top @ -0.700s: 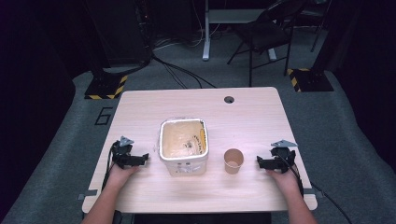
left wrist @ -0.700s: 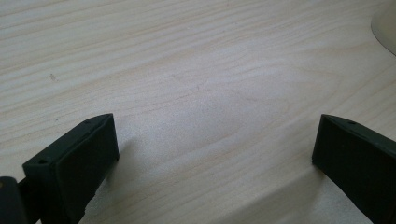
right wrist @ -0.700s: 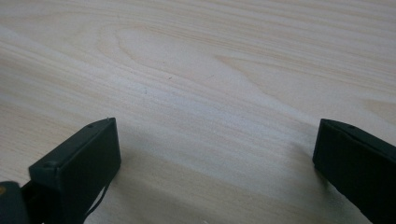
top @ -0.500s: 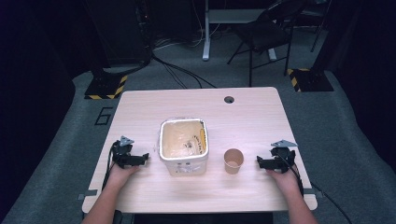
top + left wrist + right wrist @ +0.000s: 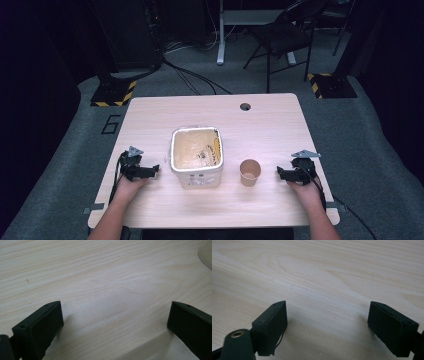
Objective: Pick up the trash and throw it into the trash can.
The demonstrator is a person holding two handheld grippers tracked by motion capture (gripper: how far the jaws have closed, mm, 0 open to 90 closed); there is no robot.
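The left gripper (image 5: 155,170) rests on the wooden table (image 5: 260,125) with its jaws spread wide over bare wood, and the white square tub (image 5: 196,157) stands just beside its tips, toward the table's middle. The right gripper (image 5: 280,173) also lies with jaws spread and empty. The small paper cup (image 5: 250,172) stands near it, between it and the tub.

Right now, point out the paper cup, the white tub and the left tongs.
paper cup (image 5: 250,171), high view, on its open rim.
white tub (image 5: 197,179), high view, on its front wall.
left tongs (image 5: 156,169), high view, between its jaw tips.
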